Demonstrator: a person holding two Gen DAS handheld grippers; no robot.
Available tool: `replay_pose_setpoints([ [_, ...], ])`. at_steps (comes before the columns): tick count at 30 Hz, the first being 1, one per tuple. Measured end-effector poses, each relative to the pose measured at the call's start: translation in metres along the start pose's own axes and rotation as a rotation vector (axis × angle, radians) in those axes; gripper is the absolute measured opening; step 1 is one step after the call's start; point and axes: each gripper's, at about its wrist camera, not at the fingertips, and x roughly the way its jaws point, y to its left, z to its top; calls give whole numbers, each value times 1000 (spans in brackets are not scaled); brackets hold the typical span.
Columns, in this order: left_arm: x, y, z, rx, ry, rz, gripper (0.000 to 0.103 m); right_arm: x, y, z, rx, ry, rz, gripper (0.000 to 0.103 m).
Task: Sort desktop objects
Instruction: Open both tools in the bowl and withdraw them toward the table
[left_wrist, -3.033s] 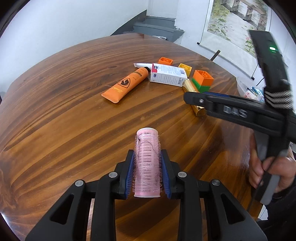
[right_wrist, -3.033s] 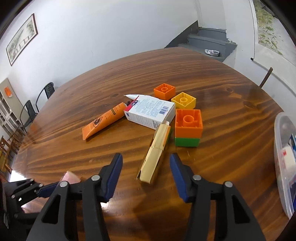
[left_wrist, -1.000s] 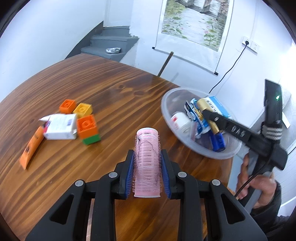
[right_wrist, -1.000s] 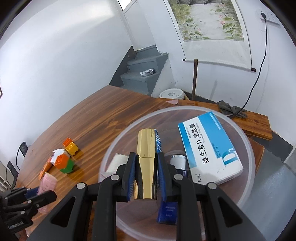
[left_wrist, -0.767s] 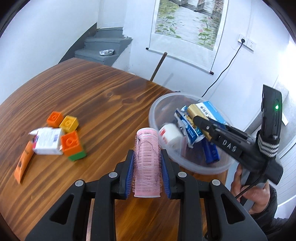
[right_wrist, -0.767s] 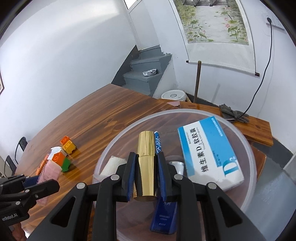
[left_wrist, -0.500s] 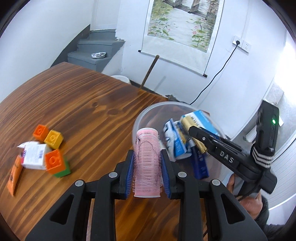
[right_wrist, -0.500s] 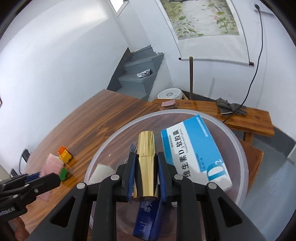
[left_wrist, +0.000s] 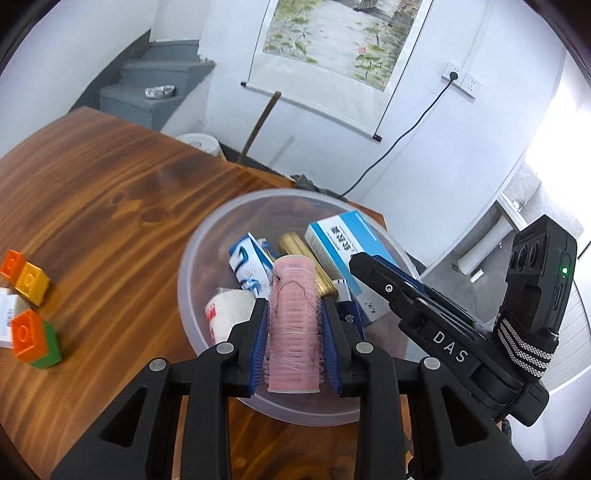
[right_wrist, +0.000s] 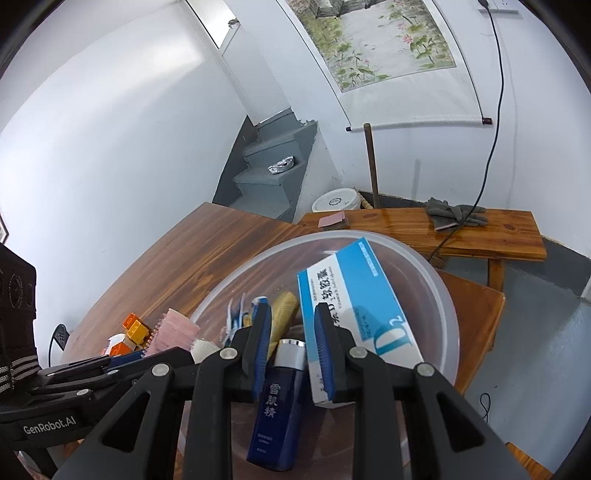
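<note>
1. Left wrist view: the left hand-held gripper (left_wrist: 293, 332) is clamped on a pink hair roller (left_wrist: 294, 328) above the clear bowl (left_wrist: 192, 258) on the tabletop (left_wrist: 92, 206); the other gripper reads "DAS".
2. Right wrist view: the right hand-held gripper (right_wrist: 291, 343) is parted and empty over the bowl; a gold tube (right_wrist: 284, 308) lies inside beside a blue box (right_wrist: 354, 295) marked "D2"; the left gripper reads "GenRobot.AI".

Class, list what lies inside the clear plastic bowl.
Inside the bowl: a blue-and-white box, dark blue bottle, gold tube, white roll and blue-white packet. Anything beneath them is hidden.
</note>
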Motion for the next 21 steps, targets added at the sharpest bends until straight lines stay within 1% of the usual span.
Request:
replay_pose_setpoints([
  [1,2,2,0,-10,12,-9,42,0,-1,0,3,2,-1,28],
  [2,2,3,0,-22,18,-20,47,1,-1,-1,4,4,-2,28],
  [3,1,5,0,-36,15,-45,50,2,-1,-1,3,7,-2,28],
  [4,-1,6,0,-50,11,-58,55,2,0,-2,0,9,-1,28],
  [5,-4,7,0,-63,2,-65,59,2,1,-2,-2,11,0,28],
  [6,-6,7,-1,-66,-3,-61,61,2,2,-3,-3,13,1,28],
  [8,-10,7,-2,-56,-15,-42,61,5,3,-3,-7,17,-1,29],
  [15,-24,15,-8,-18,-53,69,61,5,14,-7,-33,23,1,29],
  [17,-31,19,-11,-4,-69,110,61,3,18,-7,-42,17,1,35],
  [19,-36,24,-13,-2,-77,130,61,1,23,-7,-49,9,4,50],
  [21,-42,33,-14,-11,-84,140,61,-2,32,-8,-67,-5,0,53],
])
